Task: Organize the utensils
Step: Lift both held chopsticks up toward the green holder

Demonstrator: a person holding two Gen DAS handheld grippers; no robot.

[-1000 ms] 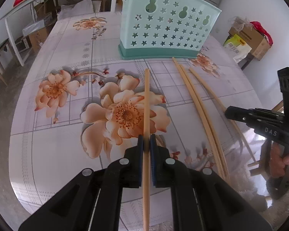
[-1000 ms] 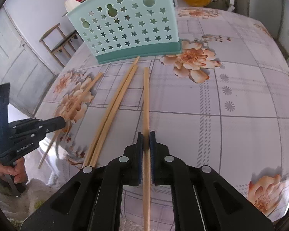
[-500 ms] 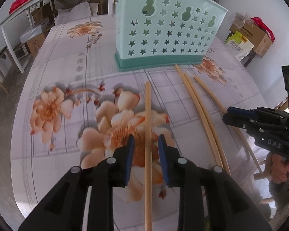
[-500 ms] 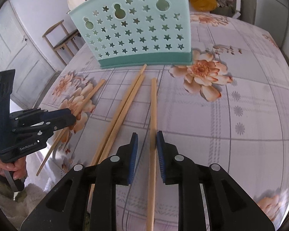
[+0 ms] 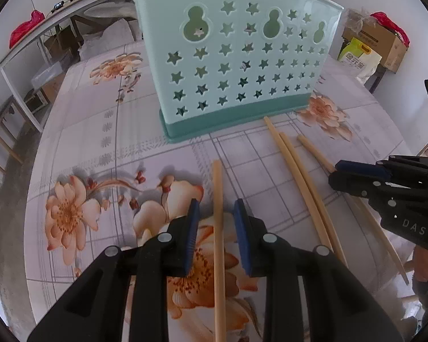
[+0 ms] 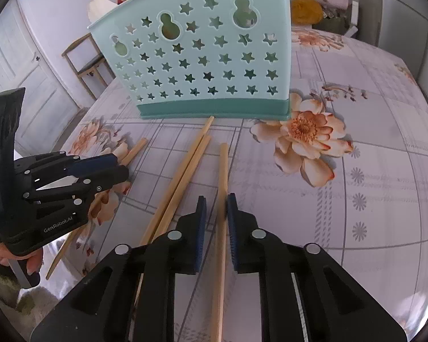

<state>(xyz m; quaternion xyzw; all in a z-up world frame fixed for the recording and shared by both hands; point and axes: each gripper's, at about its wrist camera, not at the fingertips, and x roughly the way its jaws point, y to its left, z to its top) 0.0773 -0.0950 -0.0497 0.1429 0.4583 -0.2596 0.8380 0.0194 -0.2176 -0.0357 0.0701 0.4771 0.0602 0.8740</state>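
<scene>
Meanwhile, the left gripper (image 5: 214,216) straddles a pale wooden chopstick (image 5: 218,228), jaws narrowly apart, untouching. The right gripper (image 6: 215,213), jaws just narrowed, flanks another chopstick (image 6: 222,176) before the star-pierced mint utensil holder (image 6: 202,57).

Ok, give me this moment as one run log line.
left gripper: jaws just opened, chopstick loose between | right gripper: jaws just closing on second chopstick, gap remains | holder: upright
</scene>
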